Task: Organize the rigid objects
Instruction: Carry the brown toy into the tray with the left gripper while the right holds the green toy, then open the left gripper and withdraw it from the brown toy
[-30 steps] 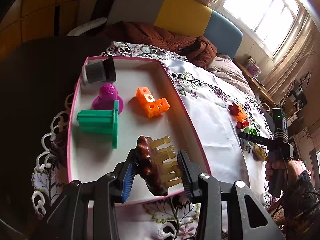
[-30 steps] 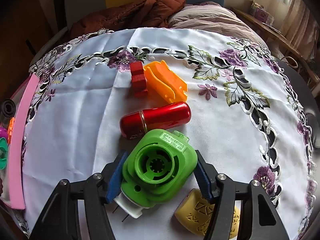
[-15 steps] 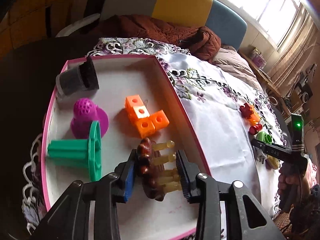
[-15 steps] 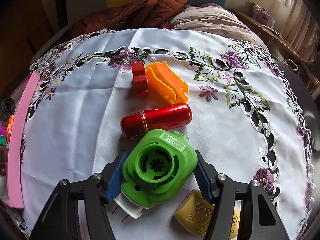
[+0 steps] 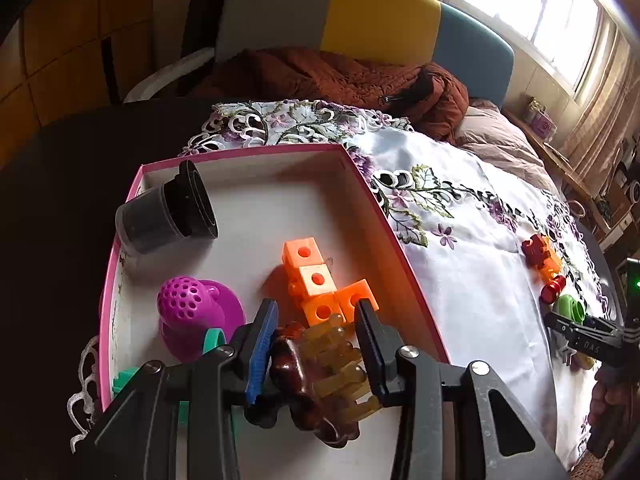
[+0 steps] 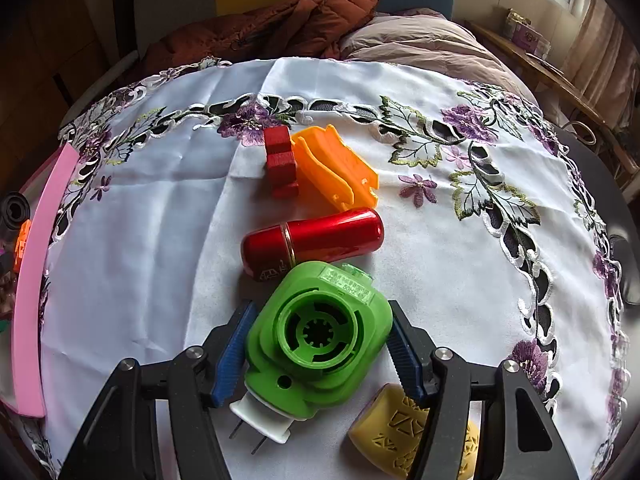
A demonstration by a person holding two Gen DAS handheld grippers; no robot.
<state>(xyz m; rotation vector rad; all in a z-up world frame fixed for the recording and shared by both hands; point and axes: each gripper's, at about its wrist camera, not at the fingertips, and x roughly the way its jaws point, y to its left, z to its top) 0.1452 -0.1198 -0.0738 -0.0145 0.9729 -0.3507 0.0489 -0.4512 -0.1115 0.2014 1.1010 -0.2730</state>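
My left gripper [image 5: 316,344] is shut on a brown massager with amber prongs [image 5: 320,376], held low inside the pink-rimmed tray [image 5: 384,220]. In the tray lie orange linked cubes [image 5: 316,284], a purple perforated plunger [image 5: 192,316], a black cylinder [image 5: 168,216] and a green spool [image 5: 128,380], mostly hidden behind my left finger. My right gripper [image 6: 320,344] is shut on a green plug-in device [image 6: 320,336] that rests on the white embroidered cloth [image 6: 140,240]. The right gripper also shows in the left wrist view [image 5: 576,332].
On the cloth lie a red metal capsule [image 6: 316,240], an orange clip [image 6: 336,168], a red puzzle piece [image 6: 280,160] and a yellow patterned piece [image 6: 392,432]. The tray's pink edge [image 6: 32,280] is at far left. A brown jacket [image 5: 340,80] lies on the sofa behind.
My left gripper has moved forward and down into the tray with the massager, toward the orange cubes. The right gripper and green device have stayed still.
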